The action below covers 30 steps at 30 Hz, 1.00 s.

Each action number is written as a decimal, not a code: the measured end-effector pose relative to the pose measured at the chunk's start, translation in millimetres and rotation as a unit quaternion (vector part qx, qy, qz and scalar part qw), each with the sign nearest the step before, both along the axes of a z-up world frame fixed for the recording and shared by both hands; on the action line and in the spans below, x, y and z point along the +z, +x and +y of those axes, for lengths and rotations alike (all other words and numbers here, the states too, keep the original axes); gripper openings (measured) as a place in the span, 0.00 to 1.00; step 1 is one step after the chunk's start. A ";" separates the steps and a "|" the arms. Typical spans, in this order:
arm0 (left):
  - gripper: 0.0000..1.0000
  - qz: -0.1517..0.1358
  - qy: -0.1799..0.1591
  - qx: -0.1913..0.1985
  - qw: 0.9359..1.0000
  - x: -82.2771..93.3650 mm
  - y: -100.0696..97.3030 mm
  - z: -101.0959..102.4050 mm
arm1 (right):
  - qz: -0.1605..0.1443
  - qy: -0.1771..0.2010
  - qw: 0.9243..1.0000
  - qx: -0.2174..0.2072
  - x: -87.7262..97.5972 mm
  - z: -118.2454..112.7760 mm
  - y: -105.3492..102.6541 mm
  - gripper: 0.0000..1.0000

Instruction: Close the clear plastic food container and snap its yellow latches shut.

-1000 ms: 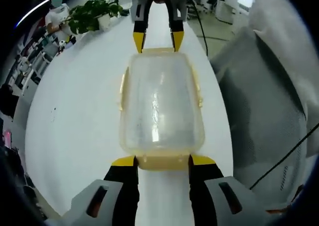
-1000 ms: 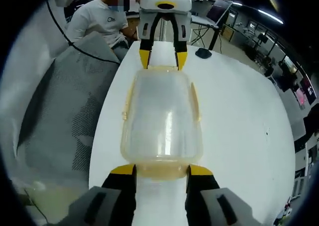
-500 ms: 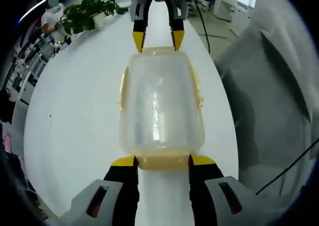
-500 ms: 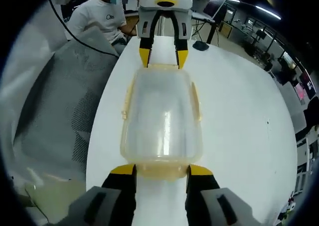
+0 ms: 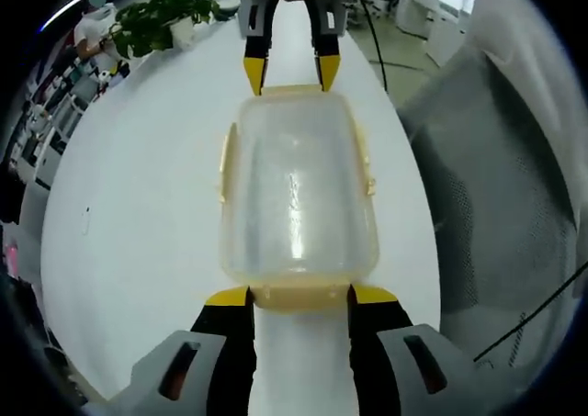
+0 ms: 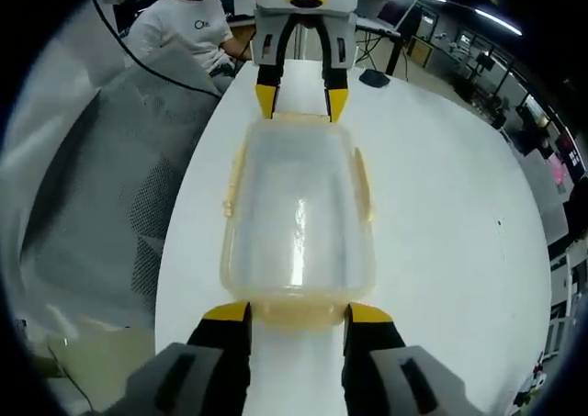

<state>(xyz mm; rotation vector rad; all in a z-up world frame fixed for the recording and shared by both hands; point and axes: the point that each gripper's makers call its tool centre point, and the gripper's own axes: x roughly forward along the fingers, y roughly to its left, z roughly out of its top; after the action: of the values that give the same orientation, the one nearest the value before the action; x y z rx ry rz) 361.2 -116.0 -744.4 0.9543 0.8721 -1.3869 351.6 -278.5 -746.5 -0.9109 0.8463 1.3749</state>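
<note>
The white table (image 5: 138, 214) (image 6: 459, 205) runs long and narrow under everything, with a grey mesh chair back (image 5: 496, 196) (image 6: 110, 196) just beside its edge. Far off in the left gripper view sits a leafy green plant (image 5: 161, 16) with a person (image 5: 92, 26) near it; in the right gripper view a person in a white shirt (image 6: 188, 30) sits at the far end, and a dark mouse-like object (image 6: 374, 77) lies on the table.

On the middle of the table lies the clear plastic food container (image 5: 297, 191) (image 6: 299, 209), lid on, lengthwise between the two grippers. Yellow latches run along its long sides (image 5: 223, 163) (image 6: 232, 191) and lie close against the walls; whether they are snapped home cannot be told.

The left gripper (image 5: 299, 295) (image 6: 299, 104) stands with its yellow-tipped jaws apart, flanking the yellow end latch (image 5: 299, 297) at the container's near end in its own view, tips touching or just beside the latch's corners. The right gripper (image 6: 299, 313) (image 5: 291, 72) does the same at the opposite end, jaws spread around that end's latch (image 6: 299, 315). Neither pair is clamped onto anything.
</note>
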 end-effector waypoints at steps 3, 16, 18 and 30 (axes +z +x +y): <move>0.37 0.000 -0.006 0.002 1.000 -0.2 0.5 -0.7 | 0.005 0.000 1.000 -0.002 -0.1 -0.1 -1.3 0.37; 0.39 0.002 -0.023 0.013 1.000 -2.3 -3.3 4.1 | 0.003 -0.024 1.000 0.004 -5.0 -6.3 -3.5 0.39; 0.45 0.006 -0.027 0.024 0.999 -2.1 -3.2 6.4 | 0.011 -0.028 1.000 -0.004 -4.5 -10.1 -5.0 0.41; 0.51 0.026 -0.067 0.103 0.992 15.9 -0.1 9.7 | 0.011 0.013 0.991 -0.130 17.3 -14.3 9.4 0.36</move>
<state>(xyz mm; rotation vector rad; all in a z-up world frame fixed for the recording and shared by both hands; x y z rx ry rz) 361.1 -106.3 -728.4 0.7086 0.8787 -1.2791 361.0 -292.7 -729.2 -0.7371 0.9272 1.1690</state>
